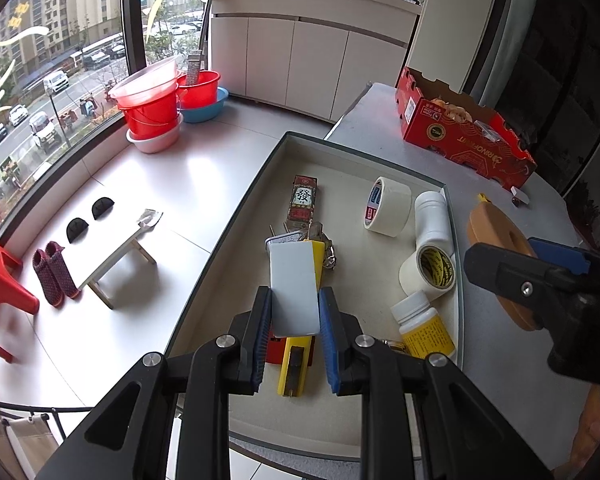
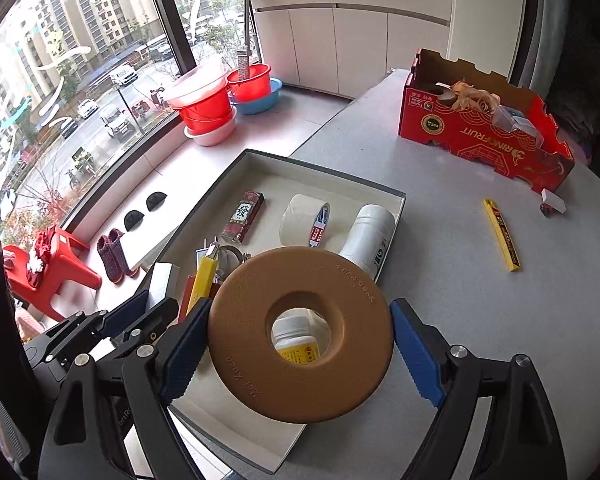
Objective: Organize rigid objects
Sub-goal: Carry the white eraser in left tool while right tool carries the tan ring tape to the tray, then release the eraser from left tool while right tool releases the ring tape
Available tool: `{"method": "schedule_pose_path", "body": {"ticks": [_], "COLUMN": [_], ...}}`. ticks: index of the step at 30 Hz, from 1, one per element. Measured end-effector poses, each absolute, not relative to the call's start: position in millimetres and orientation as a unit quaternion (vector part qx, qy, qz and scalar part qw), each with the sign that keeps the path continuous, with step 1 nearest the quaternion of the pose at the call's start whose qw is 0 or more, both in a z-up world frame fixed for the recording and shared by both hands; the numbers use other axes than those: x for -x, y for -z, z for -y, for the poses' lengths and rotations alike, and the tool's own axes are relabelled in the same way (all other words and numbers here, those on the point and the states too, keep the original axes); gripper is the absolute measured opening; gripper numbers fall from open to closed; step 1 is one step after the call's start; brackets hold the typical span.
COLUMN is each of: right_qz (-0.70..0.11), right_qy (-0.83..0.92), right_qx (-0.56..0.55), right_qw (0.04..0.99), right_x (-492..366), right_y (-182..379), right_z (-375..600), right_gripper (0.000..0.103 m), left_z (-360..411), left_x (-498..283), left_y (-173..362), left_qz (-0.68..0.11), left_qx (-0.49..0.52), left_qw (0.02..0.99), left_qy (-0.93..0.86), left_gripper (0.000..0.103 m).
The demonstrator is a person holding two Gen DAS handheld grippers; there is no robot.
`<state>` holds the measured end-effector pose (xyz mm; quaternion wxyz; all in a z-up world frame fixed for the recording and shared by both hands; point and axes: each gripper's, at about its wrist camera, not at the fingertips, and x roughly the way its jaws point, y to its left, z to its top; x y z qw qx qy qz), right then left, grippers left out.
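Note:
My left gripper [image 1: 294,320] is shut on a flat white block [image 1: 294,288] and holds it above the shallow white tray [image 1: 236,208]. The tray holds a yellow utility knife [image 1: 296,364], keys [image 1: 320,240], a red mahjong box [image 1: 303,200], tape rolls [image 1: 388,206], a white pipe fitting [image 1: 432,216] and a yellow-labelled bottle [image 1: 424,330]. My right gripper [image 2: 300,344] is shut on a tan ring-shaped disc [image 2: 252,344], held over the tray's right edge. The disc also shows in the left wrist view [image 1: 492,240].
A red cardboard fruit box [image 2: 484,136] stands at the back of the grey table [image 2: 480,320]. A yellow blade case [image 2: 502,234] and a small white item [image 2: 553,203] lie on the table to the right. Red basins [image 1: 152,108] and a red stool [image 1: 0,280] stand on the floor at left.

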<state>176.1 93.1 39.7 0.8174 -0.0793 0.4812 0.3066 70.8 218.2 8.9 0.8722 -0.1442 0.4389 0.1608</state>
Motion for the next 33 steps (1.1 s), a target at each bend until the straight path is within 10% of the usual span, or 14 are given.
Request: {"method": "schedule_pose_path", "body": {"ticks": [33], "right_qz": [-0.523], "right_qy": [-0.309], "right_qx": [0.08], "right_qw": [0.79], "right_x": [-202], "right_y": [-16], "right_z": [-118], "right_gripper": [0.088], "left_z": [-205], "left_x": [-91], "left_y": [13], "left_qz": [-0.474], "left_qx": [0.126], "left_qw": [0.857], "left_qy": [-0.156], "left_gripper": [0.026]}}
